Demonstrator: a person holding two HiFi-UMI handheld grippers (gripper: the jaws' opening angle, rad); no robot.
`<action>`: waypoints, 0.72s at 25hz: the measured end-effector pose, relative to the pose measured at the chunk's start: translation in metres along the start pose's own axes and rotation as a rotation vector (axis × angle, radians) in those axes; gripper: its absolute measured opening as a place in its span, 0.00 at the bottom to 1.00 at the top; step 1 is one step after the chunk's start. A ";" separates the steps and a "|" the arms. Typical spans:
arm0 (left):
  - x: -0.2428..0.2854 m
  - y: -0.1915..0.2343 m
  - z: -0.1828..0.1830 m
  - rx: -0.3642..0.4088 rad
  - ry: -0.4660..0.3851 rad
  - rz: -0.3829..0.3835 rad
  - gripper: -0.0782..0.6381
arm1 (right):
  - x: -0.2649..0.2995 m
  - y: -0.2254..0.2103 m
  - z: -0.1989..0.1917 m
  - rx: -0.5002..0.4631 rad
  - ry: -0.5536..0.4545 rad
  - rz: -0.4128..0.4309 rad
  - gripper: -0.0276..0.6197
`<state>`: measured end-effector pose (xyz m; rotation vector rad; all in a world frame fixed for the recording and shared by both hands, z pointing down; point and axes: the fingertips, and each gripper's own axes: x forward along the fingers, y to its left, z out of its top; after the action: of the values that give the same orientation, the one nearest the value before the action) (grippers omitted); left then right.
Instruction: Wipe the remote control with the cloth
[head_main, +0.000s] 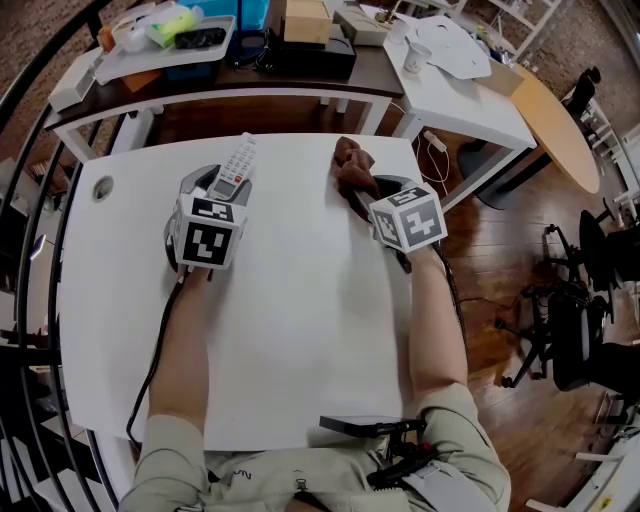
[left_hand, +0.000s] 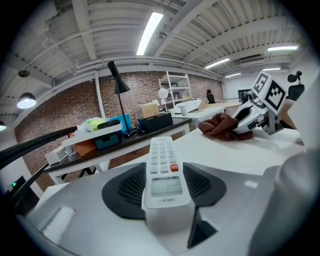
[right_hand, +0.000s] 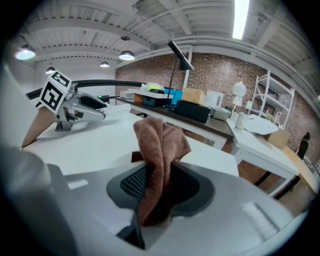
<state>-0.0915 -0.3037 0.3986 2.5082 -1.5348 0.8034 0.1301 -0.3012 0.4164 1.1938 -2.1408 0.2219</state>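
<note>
- Left gripper (head_main: 219, 187) pinches the remote control (left_hand: 162, 172) at its lower end; hold it steady.
- Right gripper (head_main: 356, 192) clamps the brown cloth (right_hand: 158, 145); carry it over and stroke along the buttons (left_hand: 161, 153).

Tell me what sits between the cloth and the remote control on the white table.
Nothing visible does. The left tongs grip the remote control, the right tongs grip the cloth, and only bare white table lies between them in the head view.
</note>
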 end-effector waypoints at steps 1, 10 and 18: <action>-0.001 0.000 0.002 0.011 -0.014 0.009 0.45 | -0.002 -0.002 0.003 -0.005 -0.013 -0.011 0.22; -0.032 -0.011 0.051 0.155 -0.257 0.107 0.45 | -0.062 -0.006 0.073 -0.109 -0.327 -0.126 0.21; -0.081 -0.041 0.092 0.235 -0.502 0.212 0.45 | -0.151 0.018 0.136 -0.233 -0.634 -0.251 0.21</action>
<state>-0.0500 -0.2494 0.2888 2.9136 -1.9861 0.4036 0.1060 -0.2466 0.2216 1.5106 -2.4076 -0.5746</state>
